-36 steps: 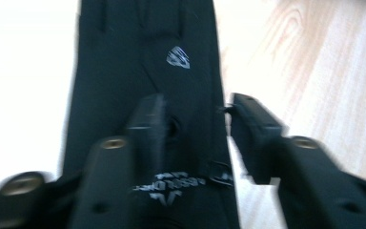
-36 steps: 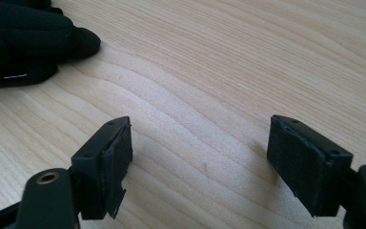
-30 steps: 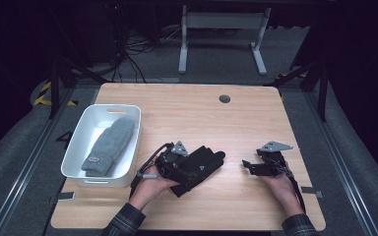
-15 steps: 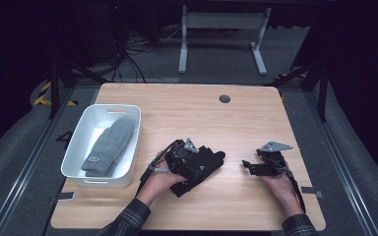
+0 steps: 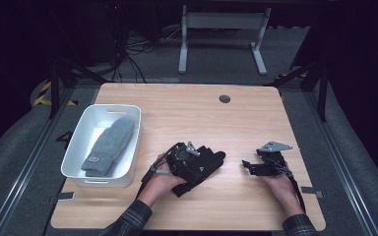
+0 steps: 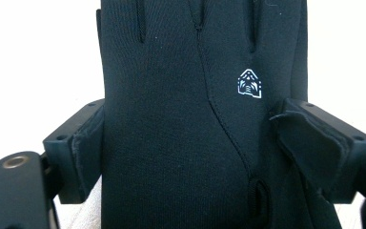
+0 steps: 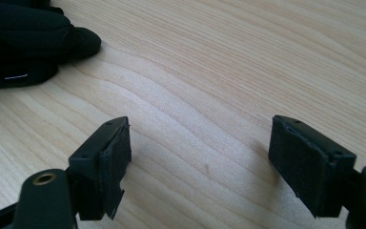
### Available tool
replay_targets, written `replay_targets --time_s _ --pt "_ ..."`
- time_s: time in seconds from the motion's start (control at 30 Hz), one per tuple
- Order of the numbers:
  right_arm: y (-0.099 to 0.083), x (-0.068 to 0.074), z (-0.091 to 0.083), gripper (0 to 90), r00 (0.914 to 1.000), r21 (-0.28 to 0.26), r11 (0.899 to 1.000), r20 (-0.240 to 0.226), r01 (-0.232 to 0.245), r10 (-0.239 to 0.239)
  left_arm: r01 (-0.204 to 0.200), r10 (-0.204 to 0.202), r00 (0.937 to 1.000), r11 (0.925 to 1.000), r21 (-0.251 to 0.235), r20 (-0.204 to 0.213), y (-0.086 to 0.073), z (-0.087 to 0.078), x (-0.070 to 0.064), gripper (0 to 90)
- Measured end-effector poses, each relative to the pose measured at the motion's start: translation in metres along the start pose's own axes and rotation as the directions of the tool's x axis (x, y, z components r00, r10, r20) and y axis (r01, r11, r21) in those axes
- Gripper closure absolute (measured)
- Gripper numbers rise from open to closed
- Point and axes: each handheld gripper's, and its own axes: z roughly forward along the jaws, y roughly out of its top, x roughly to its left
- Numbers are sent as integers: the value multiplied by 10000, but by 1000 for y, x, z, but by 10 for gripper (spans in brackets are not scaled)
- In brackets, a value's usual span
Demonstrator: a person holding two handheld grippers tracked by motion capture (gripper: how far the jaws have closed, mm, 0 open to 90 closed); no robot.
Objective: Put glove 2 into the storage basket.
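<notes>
We see the black glove [image 5: 204, 166] lying flat on the wooden table [image 5: 187, 113], a little left of the middle of the near half, its fingers pointing toward the right gripper [image 5: 248, 166]. Our left gripper [image 5: 189, 160] sits over the glove's cuff end, and in the left gripper view its two padded jaws stand spread to either side of the glove [image 6: 190, 129], each pad touching or just beside an edge of the fabric; whether they press it we cannot tell, so we call the jaws set wide around the glove rather than clamped. A small white logo [image 6: 249, 83] shows on the back of the glove, close to the right-hand jaw in that view, and a curved seam runs down the middle of the fabric. Our right gripper rests low over bare wood, well apart from the glove, with its jaws spread wide and nothing between them; in the right gripper view the glove's fingertips [image 7: 38, 38] lie in the upper left corner, clear of both pads. To the left, near the table's edge, stands a white bin [image 5: 76, 157], and inside it lies a grey mitten [image 5: 109, 145] stretched along its length. A dark round grommet [image 5: 224, 99] sits in the tabletop toward the far side.
</notes>
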Motion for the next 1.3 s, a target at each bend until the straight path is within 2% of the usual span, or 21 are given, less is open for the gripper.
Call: replay_targets --time_s 0.13,0.33,0.47,0.57,0.7,0.87,1.1,1.2,1.3 --pt "0 0 0 229 10000 9 10000 0 -2 2 5 -5 10000 10000 -23 -38 0 -1 0 191" --pt "0 0 0 229 10000 1 10000 7 -5 5 10 -10 10000 10000 10 41 0 -5 0 375" --pt "0 0 0 229 10000 2 10000 6 -6 6 -18 16 9994 10000 79 347 1 -7 -2 552" --pt "0 0 0 229 10000 18 10000 3 4 -4 -64 57 9991 9998 166 427 2 -7 -4 642" --pt "0 0 0 229 10000 11 10000 12 -2 2 -50 42 9991 9998 176 422 3 -7 -6 683" --pt "0 0 0 230 10000 22 10000 -1 0 0 378 -388 9966 9992 160 724 4 -11 -6 694" --pt "0 0 0 228 10000 22 10000 -13 17 -17 536 -509 9943 9982 -262 940 9 -28 -8 696" --pt "0 0 0 226 10000 29 10000 -23 14 -14 756 -715 9919 9965 -352 1050 9 -35 -5 696" --pt "0 0 0 226 10000 31 10000 -22 11 -11 855 -819 9925 9956 -370 908 10 -45 -3 696"
